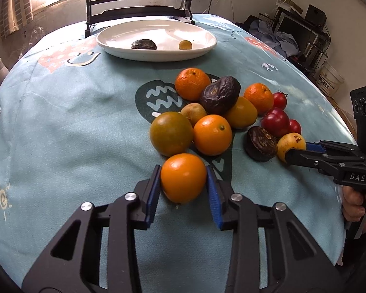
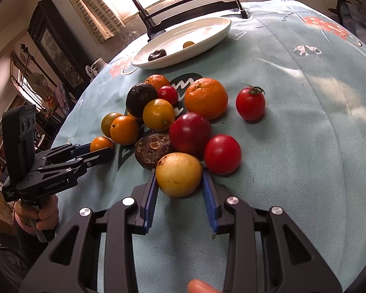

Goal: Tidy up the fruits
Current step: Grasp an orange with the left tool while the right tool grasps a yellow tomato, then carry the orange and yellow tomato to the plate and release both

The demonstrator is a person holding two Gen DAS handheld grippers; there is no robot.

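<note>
A pile of fruit lies on the blue cloth: oranges, dark passion fruits (image 1: pixel 219 95), red tomatoes (image 2: pixel 222 153) and a red plum (image 2: pixel 189 133). My left gripper (image 1: pixel 183 179) is shut on a small orange (image 1: pixel 183 178) at the near edge of the pile; it also shows in the right wrist view (image 2: pixel 100 144). My right gripper (image 2: pixel 179 174) is shut on a pale yellow fruit (image 2: pixel 178 174), also seen in the left wrist view (image 1: pixel 290 145). A white plate (image 1: pixel 156 53) at the back holds a dark passion fruit (image 1: pixel 144 44) and a small yellow-brown fruit (image 1: pixel 185 45).
A black stand with a round painted panel (image 1: pixel 139 2) rises behind the plate. A lone cherry tomato (image 2: pixel 250 103) lies right of the pile. The cloth-covered table (image 1: pixel 61 122) drops off at left and right; shelves and clutter (image 1: pixel 302 34) stand beyond the right edge.
</note>
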